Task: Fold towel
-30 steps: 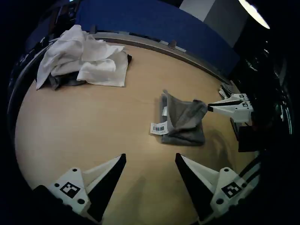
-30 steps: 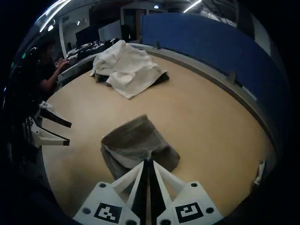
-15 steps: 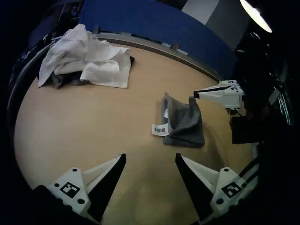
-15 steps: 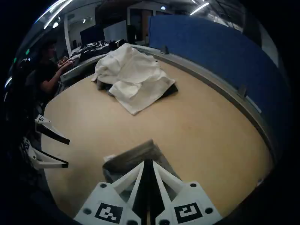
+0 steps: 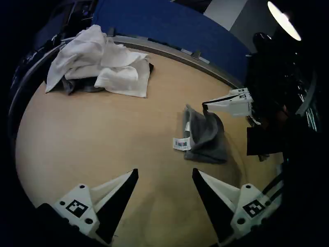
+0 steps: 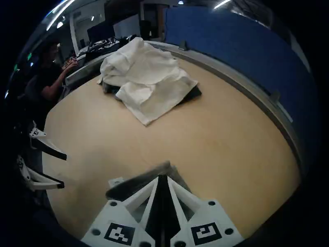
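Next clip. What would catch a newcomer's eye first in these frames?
The small gray towel at mid-table, one corner pinched and lifted by the shut right hand-held gripper. Behind it, a big heap of white cloth sits near the blue partition, while the left hand-held gripper hangs open over the wooden tabletop.

Plain mid-grey towel (image 5: pixel 205 136); white tag (image 5: pixel 181 144) with dark bars. My left gripper (image 5: pixel 164 169) and right gripper (image 6: pixel 162 177): white shells, black finger faces, black-and-white square markers. Pale tan wood-grain table (image 5: pixel 90 136). White cloth pile (image 5: pixel 103 68) over dark grey patch. Plain deep blue partition (image 5: pixel 172 29), pale grey trim.
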Demonstrator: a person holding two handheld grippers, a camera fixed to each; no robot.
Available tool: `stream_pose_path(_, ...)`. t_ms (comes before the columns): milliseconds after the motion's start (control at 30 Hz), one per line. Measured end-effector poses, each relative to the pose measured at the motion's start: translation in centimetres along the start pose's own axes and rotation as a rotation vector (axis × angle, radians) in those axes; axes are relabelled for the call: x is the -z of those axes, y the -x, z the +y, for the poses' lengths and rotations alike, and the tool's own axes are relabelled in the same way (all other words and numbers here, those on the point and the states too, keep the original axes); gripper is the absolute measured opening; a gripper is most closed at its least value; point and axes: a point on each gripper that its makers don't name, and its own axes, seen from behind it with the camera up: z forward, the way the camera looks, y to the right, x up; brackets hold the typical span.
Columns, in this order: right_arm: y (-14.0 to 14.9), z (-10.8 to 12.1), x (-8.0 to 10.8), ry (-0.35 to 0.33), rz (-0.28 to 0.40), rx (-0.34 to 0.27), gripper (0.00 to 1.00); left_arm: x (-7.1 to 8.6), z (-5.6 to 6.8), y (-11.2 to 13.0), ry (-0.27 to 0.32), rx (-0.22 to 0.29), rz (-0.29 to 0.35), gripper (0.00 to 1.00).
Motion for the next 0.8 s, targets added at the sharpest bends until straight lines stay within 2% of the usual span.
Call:
stream_pose_path(300,-1.8,0.9,-1.8,0.008,-0.016,-0.026,0.01,0.2,-0.4,-0.3,-0.004,0.016,0.009,0.98)
stream_pose_path(400,-2.0,1.1,-2.0,0.008,-0.019,-0.035,0.01,0.2,-0.6,-0.3,-0.006,0.020,0.010,0.98)
stream_pose_path(467,-2.2,1.1,-1.7,0.006,-0.015,-0.044,0.04,0.3,-0.7,-0.3,-0.008,0.021,0.010,0.98)
stream_pose_path(533,-2.2,1.1,-1.3,0.004,-0.009,-0.052,0.18,0.2,-0.8,-0.3,-0.008,0.021,0.011,0.98)
stream_pose_path(667,-1.8,1.3,0.0,0.011,0.007,-0.059,0.55,0.2,-0.7,-0.4,-0.005,0.018,0.010,0.98)
stream_pose_path(700,-1.6,1.4,0.4,0.015,0.011,-0.059,0.60,0.1,-0.6,-0.4,-0.004,0.016,0.010,0.98)
stream_pose_path(800,-0.6,1.5,1.6,0.035,0.019,-0.058,0.62,0.1,-0.4,-0.5,-0.004,0.008,0.011,0.98)
